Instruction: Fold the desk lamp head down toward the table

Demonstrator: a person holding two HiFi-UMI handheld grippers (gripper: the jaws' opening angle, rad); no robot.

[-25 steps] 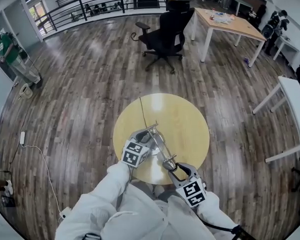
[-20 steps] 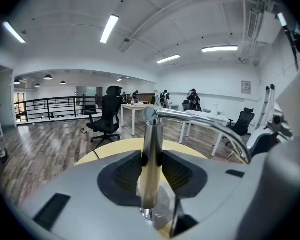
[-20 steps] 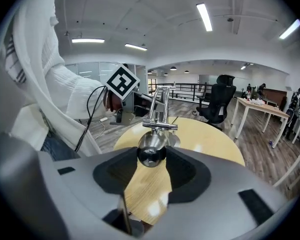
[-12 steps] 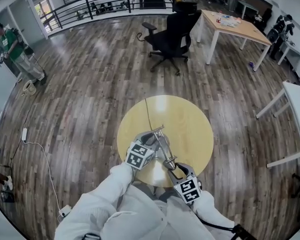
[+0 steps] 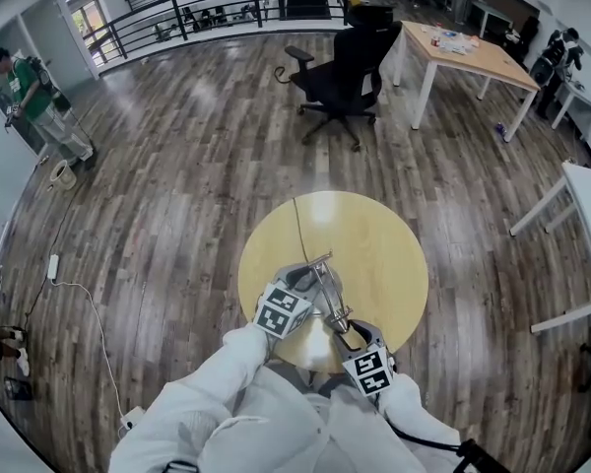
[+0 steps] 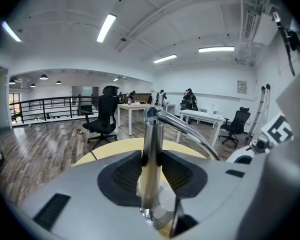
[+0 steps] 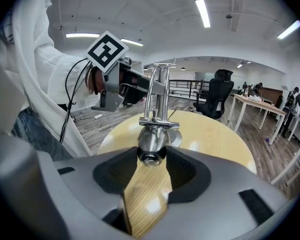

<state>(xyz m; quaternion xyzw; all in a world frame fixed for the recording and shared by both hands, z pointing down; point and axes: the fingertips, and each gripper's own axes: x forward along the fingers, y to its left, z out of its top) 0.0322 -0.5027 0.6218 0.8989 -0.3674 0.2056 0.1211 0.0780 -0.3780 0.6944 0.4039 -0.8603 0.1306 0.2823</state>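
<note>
**Left claw** (image 6: 151, 165): I have it closed on the desk lamp's upright post (image 6: 151, 139), with the dark pads pressing the chrome tube from both sides. The post stands vertical between the jaws. Its round base (image 6: 162, 215) sits on the tabletop just below my grip.

**Right claw** (image 7: 152, 160): I have it closed on the lamp head (image 7: 152, 145). The rounded chrome shell is wedged between both pads, with its open end facing my camera. This claw sits lower and nearer to me than the left one.

**Lamp arm** (image 6: 190, 130): it runs from the joint at the top of the post and slopes down to the right, toward the head. In the right gripper view it shows as twin rods (image 7: 160, 94) rising behind the head.

**Lamp cord** (image 5: 297, 227): a thin line from the lamp across the tabletop to the far rim.

**Tabletop** (image 5: 379, 249): round, in yellow wood. I see the lamp on the near side, close to the near rim and left of centre. Bare surface stretches beyond it to the far and right rims.

**Floor** (image 5: 177, 175): dark planks, open on every side of the tabletop.

**Office chair** (image 5: 343, 67): black, well beyond the far rim.

**Wooden desk** (image 5: 473, 55): beside the chair, further right.

**White desk** (image 5: 583, 210): at the right edge, well apart from the tabletop.

**Railing** (image 5: 207, 10): along the far side of the floor.

**Person in green** (image 5: 34, 92): far left, by the wall.

**White cable** (image 5: 89, 308): trailing on the floor at left.
</note>
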